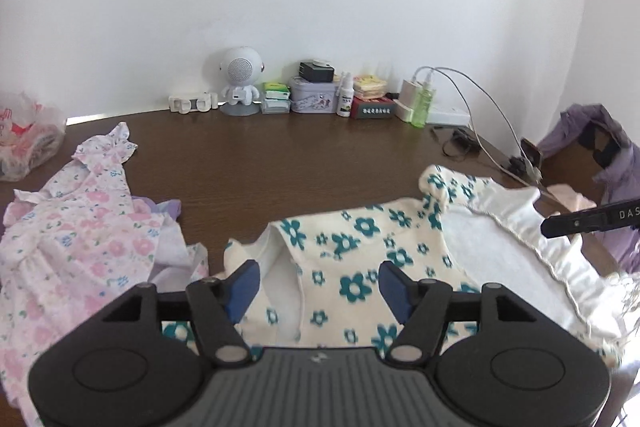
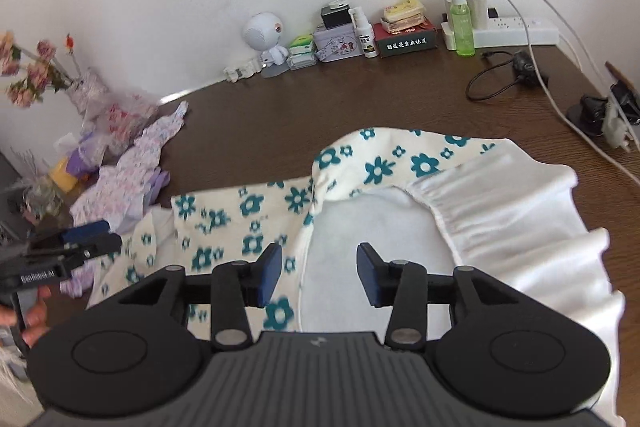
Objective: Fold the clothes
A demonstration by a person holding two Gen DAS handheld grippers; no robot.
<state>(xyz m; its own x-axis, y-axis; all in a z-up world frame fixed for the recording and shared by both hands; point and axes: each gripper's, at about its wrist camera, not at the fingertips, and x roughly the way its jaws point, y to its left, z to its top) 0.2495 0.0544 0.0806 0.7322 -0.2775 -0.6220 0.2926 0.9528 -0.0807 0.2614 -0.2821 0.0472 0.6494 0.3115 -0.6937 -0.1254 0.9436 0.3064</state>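
— Teal-flowered cream dress (image 1: 360, 239) lies half-folded on the brown tabletop (image 1: 300, 155); both tools hang above it, the left hand-held gripper (image 1: 318, 287) and the right hand-held gripper (image 2: 319, 274) with jaws apart, nothing pinched.

— So what might spoil it?

— I'd guess the white ruffled hem (image 2: 520, 219); it droops at the near edge and could slide off, dragging the fold open.

— Anything in the way?

— The pink floral garment (image 1: 80, 227) sits just beside it on the left; white charging cables (image 2: 560, 67) trail near the far right corner; a robot-shaped speaker (image 1: 240, 83) and tin box (image 1: 314, 97) stay well back.
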